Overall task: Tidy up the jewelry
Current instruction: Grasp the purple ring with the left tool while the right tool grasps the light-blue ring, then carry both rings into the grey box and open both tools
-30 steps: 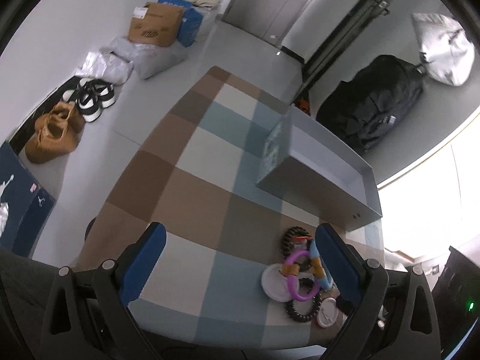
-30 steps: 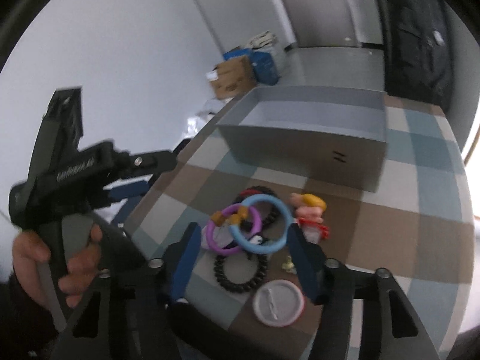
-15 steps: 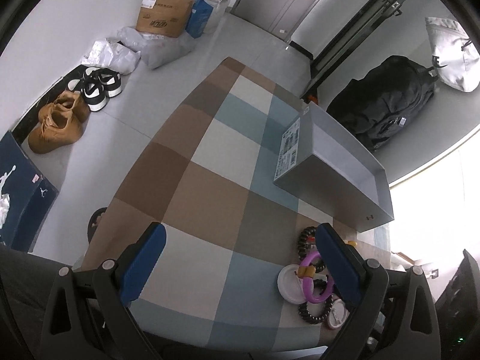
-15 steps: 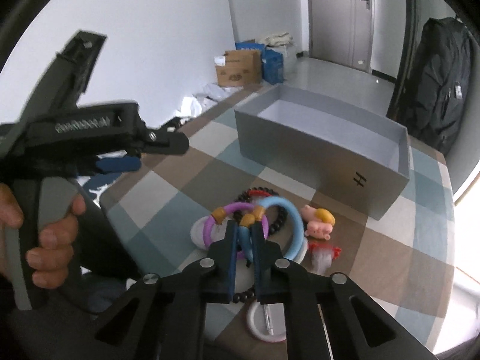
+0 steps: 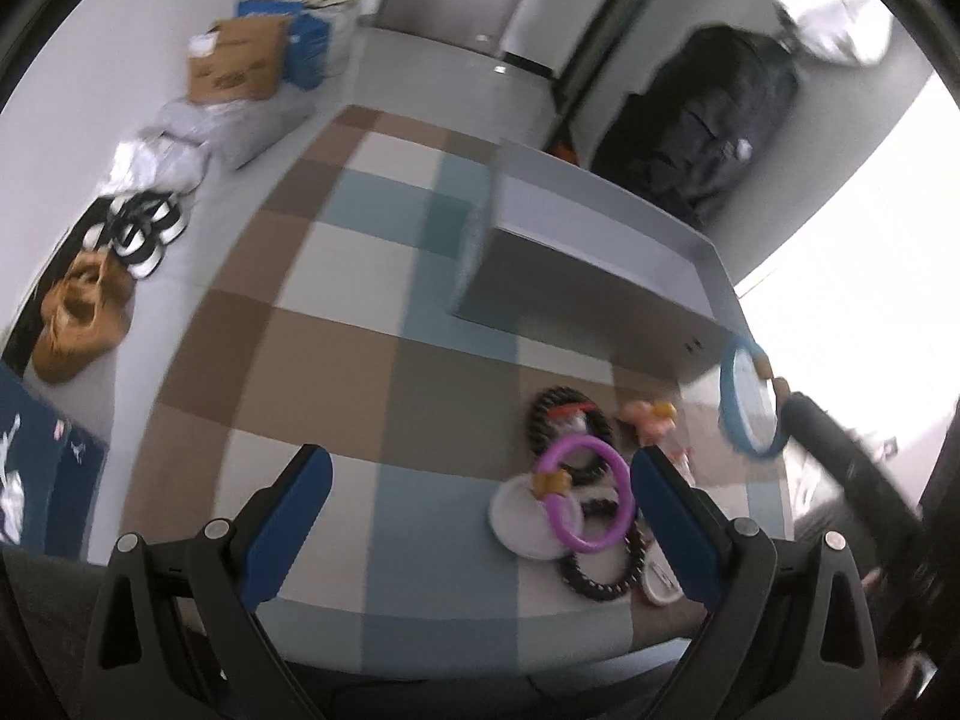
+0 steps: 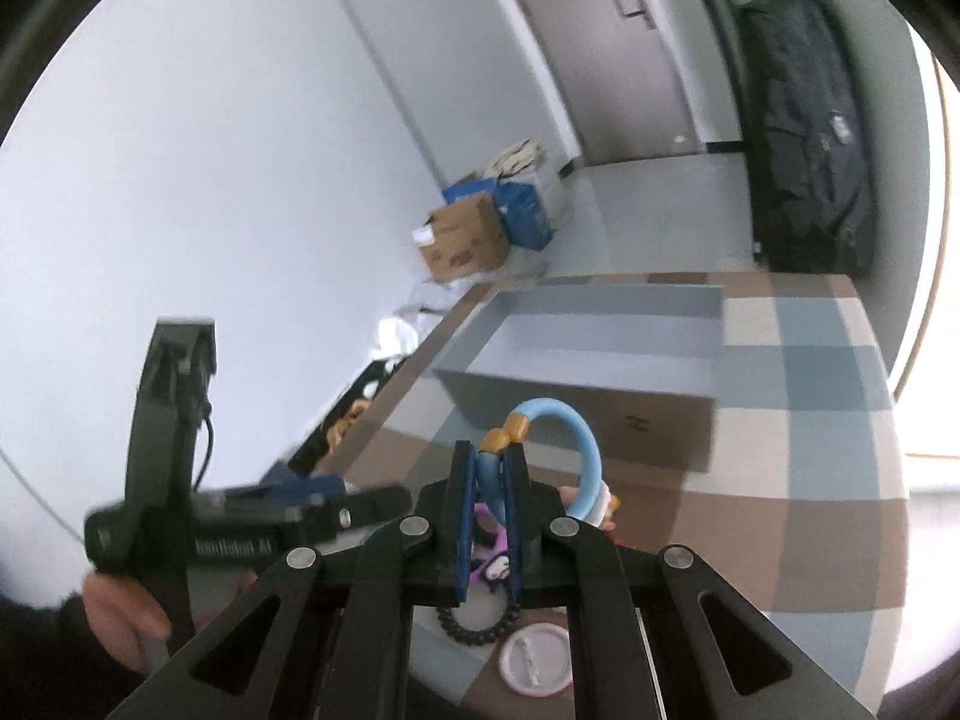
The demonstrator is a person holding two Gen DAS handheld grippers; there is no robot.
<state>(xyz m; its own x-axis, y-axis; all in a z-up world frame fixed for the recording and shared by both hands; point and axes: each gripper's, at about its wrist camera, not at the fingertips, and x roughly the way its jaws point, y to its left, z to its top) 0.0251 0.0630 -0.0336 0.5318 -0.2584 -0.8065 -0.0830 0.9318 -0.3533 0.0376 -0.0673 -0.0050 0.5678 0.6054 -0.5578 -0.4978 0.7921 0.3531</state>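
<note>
My right gripper (image 6: 491, 468) is shut on a light blue bracelet (image 6: 585, 444) and holds it up above the table, in front of the open grey box (image 6: 600, 354). The blue bracelet also shows in the left wrist view (image 5: 744, 402), lifted at the right by the box (image 5: 600, 258). My left gripper (image 5: 480, 492) is open and empty above the checked cloth. A purple bracelet (image 5: 585, 495), black beaded bracelets (image 5: 567, 423), a small pink figure (image 5: 651, 420) and white round lids (image 5: 525, 516) lie on the cloth near its right finger.
The checked tablecloth (image 5: 336, 360) covers the table. Shoes (image 5: 144, 228), a brown bag (image 5: 78, 318) and cardboard boxes (image 5: 237, 63) lie on the floor at the left. A black bag (image 5: 714, 120) stands behind the table. A white lid (image 6: 537, 657) lies near the table's front edge.
My right gripper closed on the blue bracelet and lifted it off the pile, toward the grey box. The purple bracelet stayed on the cloth. My left gripper shifted and stays open.
</note>
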